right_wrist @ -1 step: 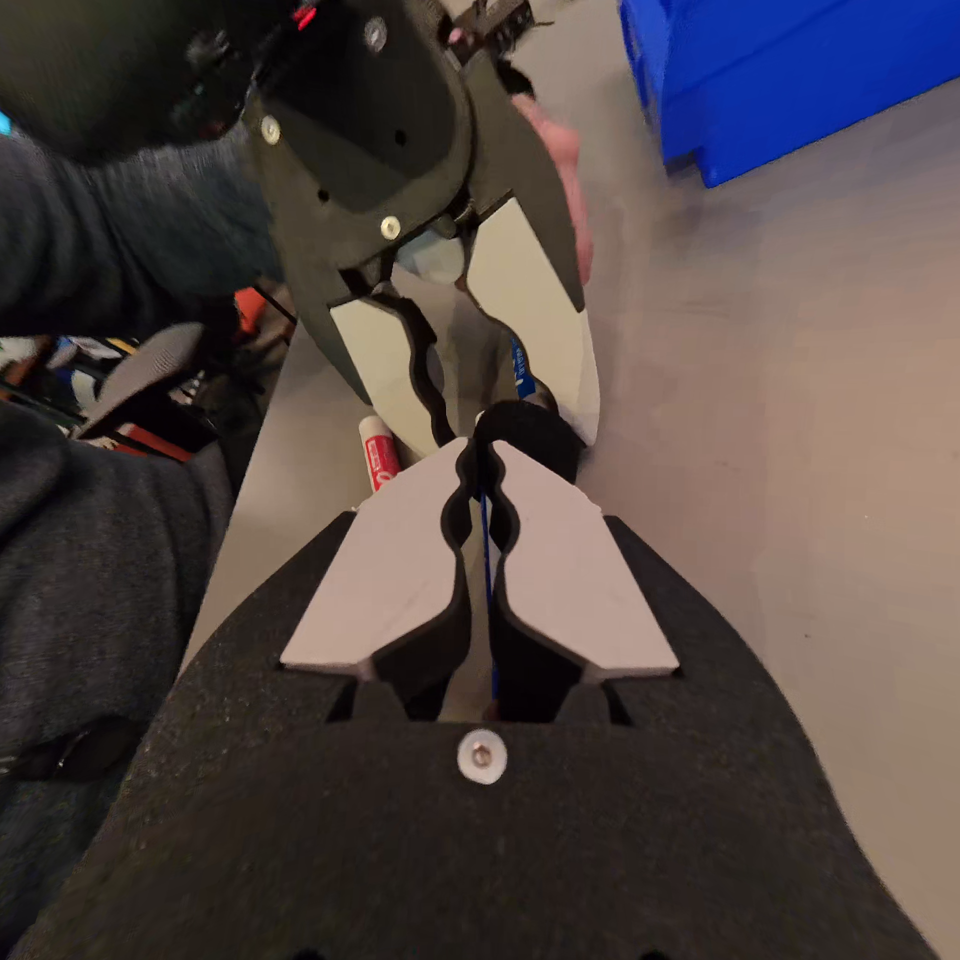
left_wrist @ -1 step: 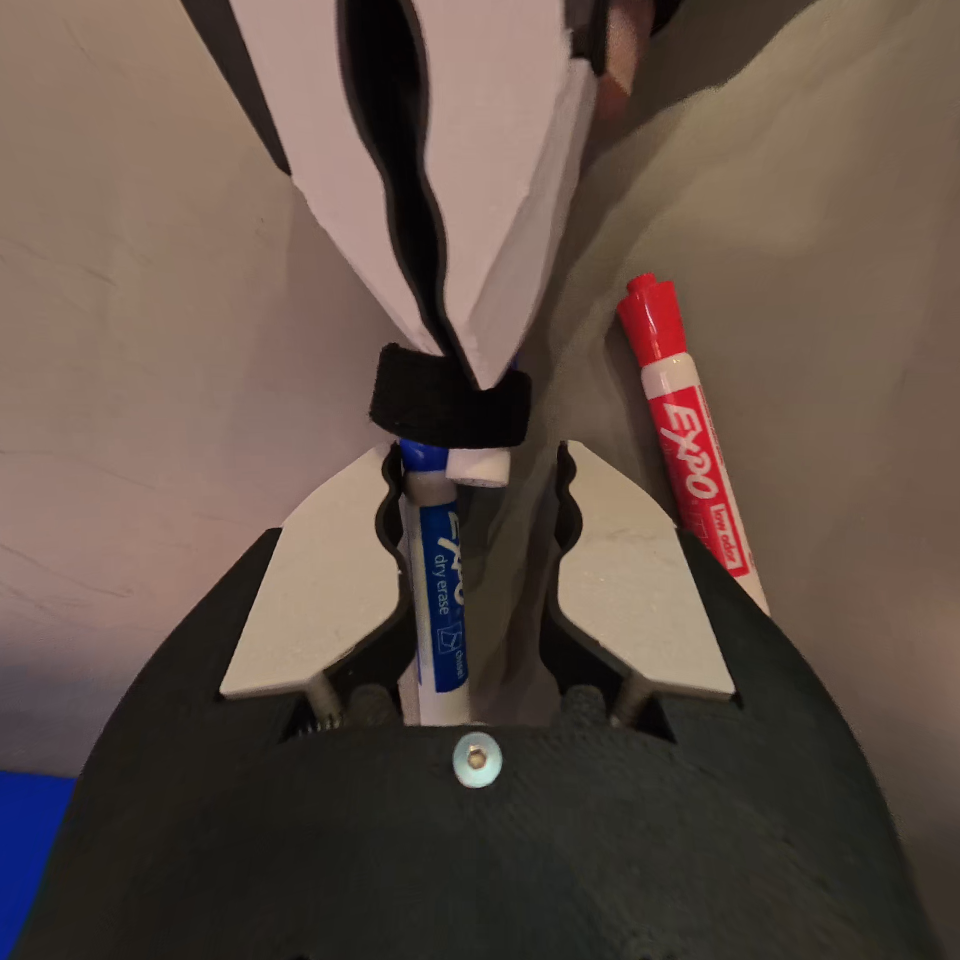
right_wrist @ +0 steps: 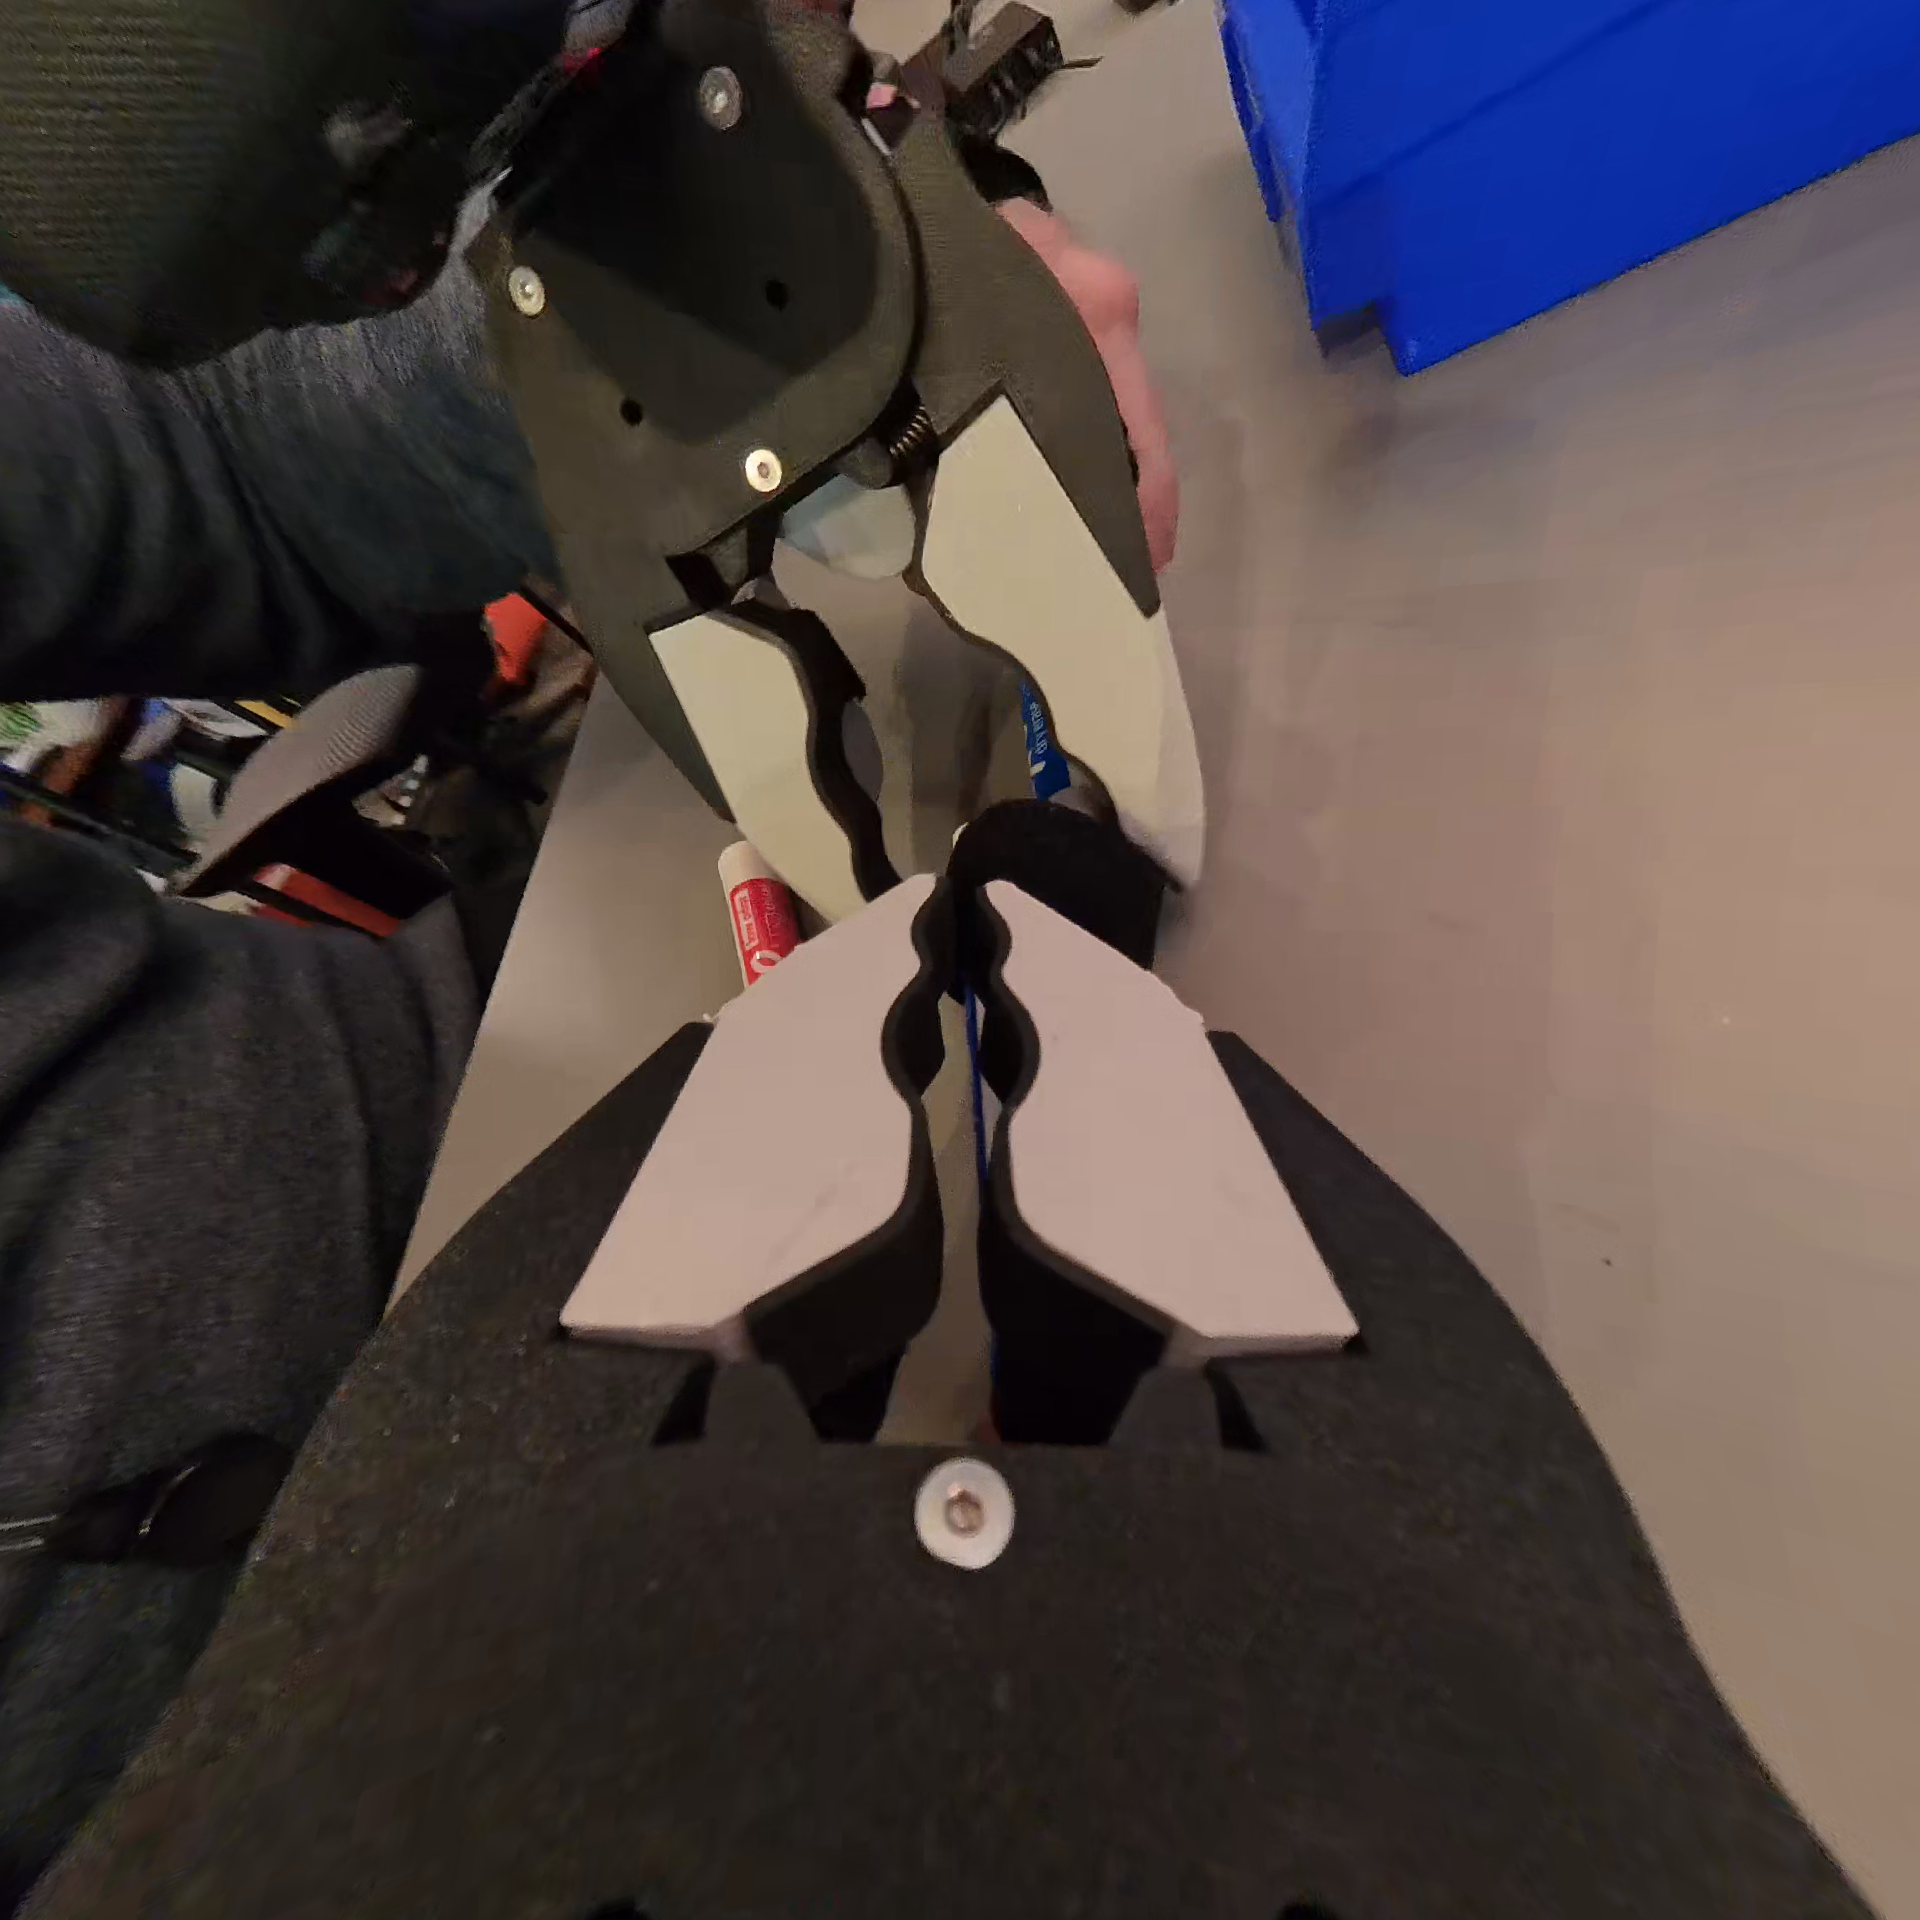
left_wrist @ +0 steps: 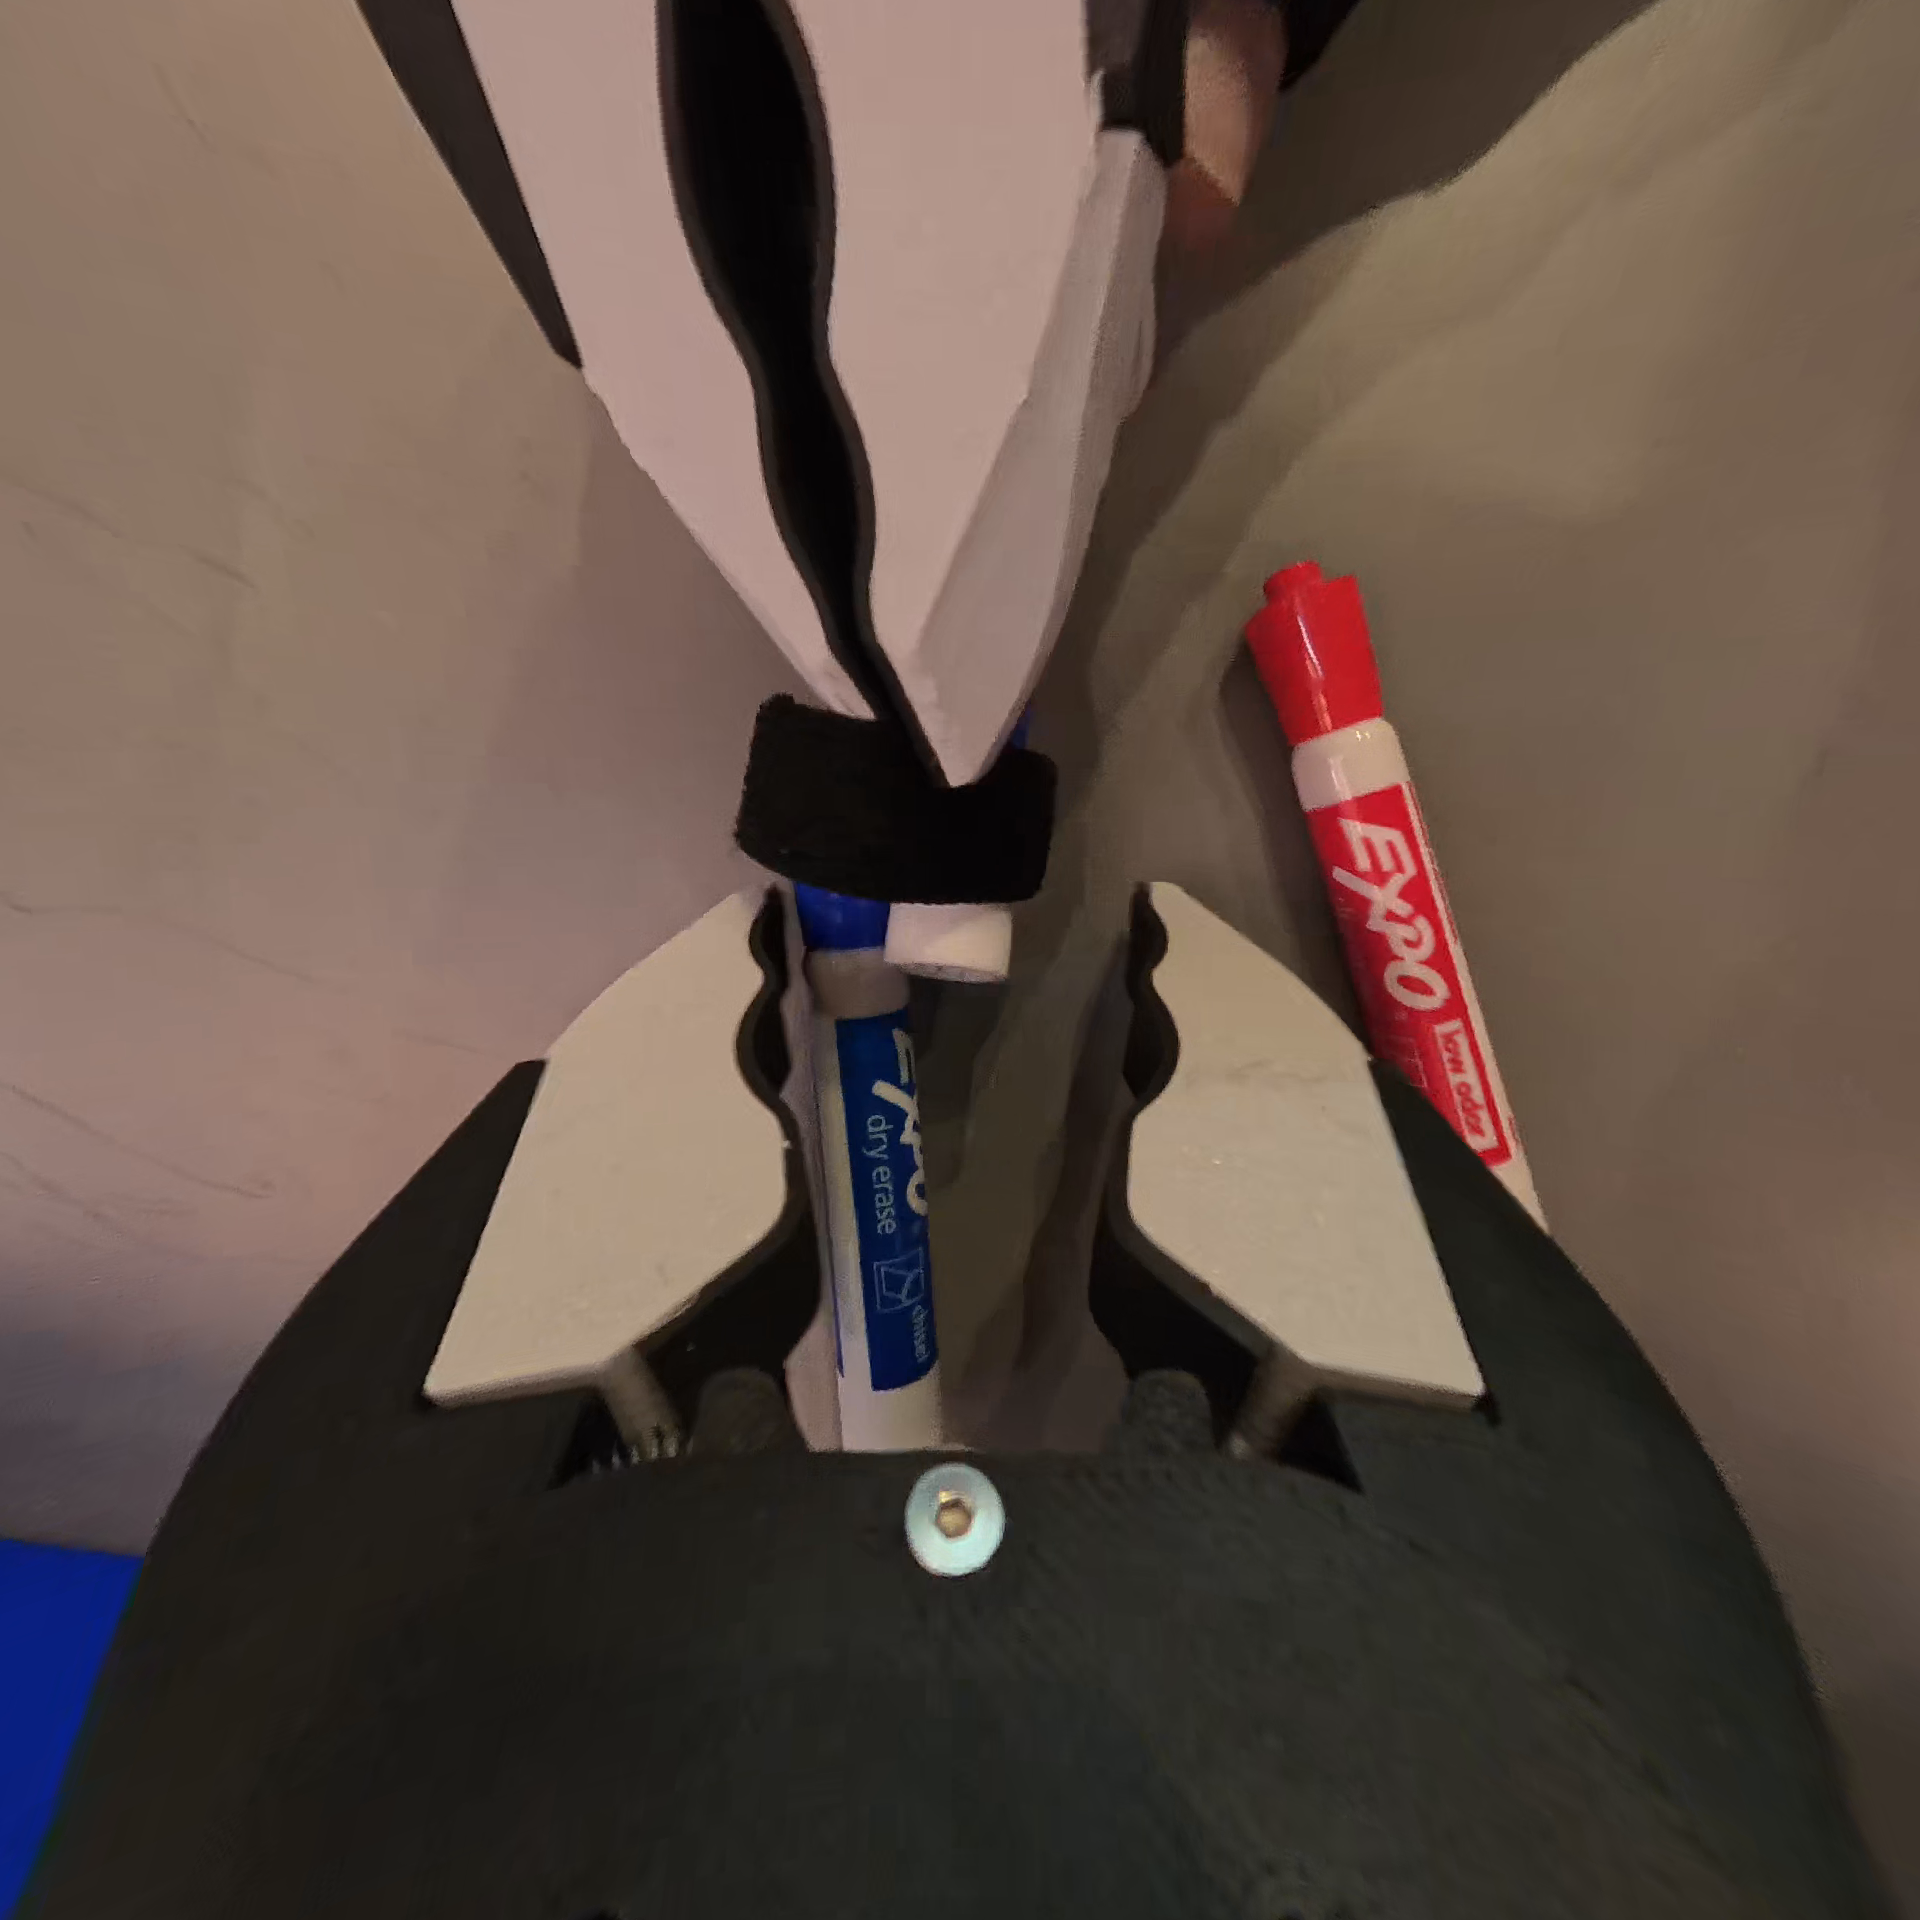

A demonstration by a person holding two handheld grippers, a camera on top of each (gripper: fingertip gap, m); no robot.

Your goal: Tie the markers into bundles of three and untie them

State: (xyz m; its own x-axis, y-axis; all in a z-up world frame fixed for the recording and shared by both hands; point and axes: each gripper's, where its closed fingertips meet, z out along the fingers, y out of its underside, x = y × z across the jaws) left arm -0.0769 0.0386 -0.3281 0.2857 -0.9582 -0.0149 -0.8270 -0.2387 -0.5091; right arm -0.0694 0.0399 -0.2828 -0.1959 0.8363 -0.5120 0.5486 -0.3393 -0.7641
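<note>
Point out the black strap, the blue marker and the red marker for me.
strap (left_wrist: 894,821): left wrist view, middle of the black band.
blue marker (left_wrist: 888,1195): left wrist view, blue label on its barrel.
red marker (left_wrist: 1392,935): left wrist view, red label below the cap.

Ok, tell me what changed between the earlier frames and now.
Nothing visibly changed. The right gripper is still shut at the black strap around the blue marker; the left gripper stays open around that marker, and the red marker lies loose beside it.
</note>
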